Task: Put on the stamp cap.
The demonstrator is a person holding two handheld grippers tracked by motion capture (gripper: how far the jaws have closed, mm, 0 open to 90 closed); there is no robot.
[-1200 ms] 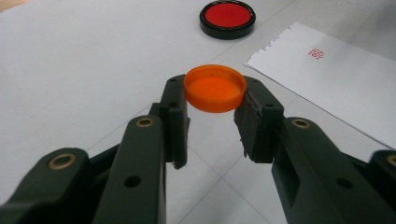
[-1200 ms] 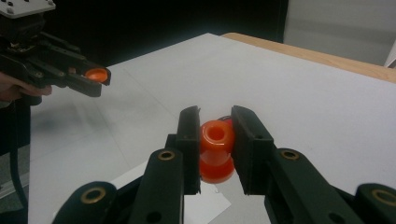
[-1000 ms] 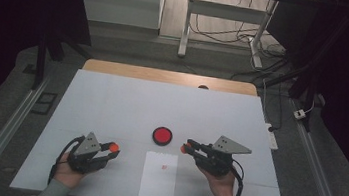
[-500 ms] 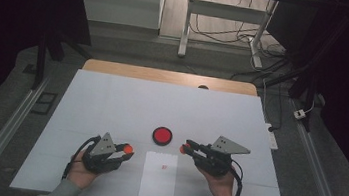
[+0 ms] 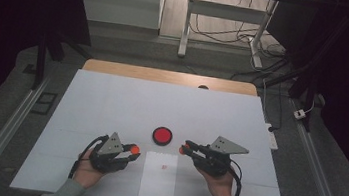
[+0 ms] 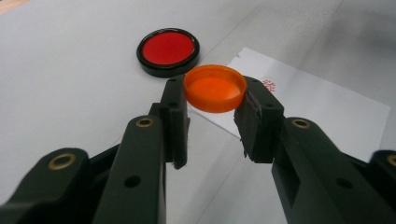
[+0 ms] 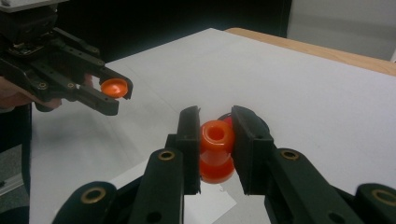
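We see the left gripper (image 6: 214,105) clamping an orange cap (image 6: 215,88) between its jaw tips, above the white paper's (image 5: 159,175) left edge. The right gripper (image 7: 215,144) pinches an orange spool-shaped stamp (image 7: 216,150) near the red-filled ink pad (image 5: 162,136).

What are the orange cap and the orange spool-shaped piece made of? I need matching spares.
Orange cap: likely moulded plastic, smooth, slightly translucent, with a thin glossy rim. Orange spool-shaped piece: probably plastic or rubber, with rounded edges and a soft sheen; the pictures leave it open.
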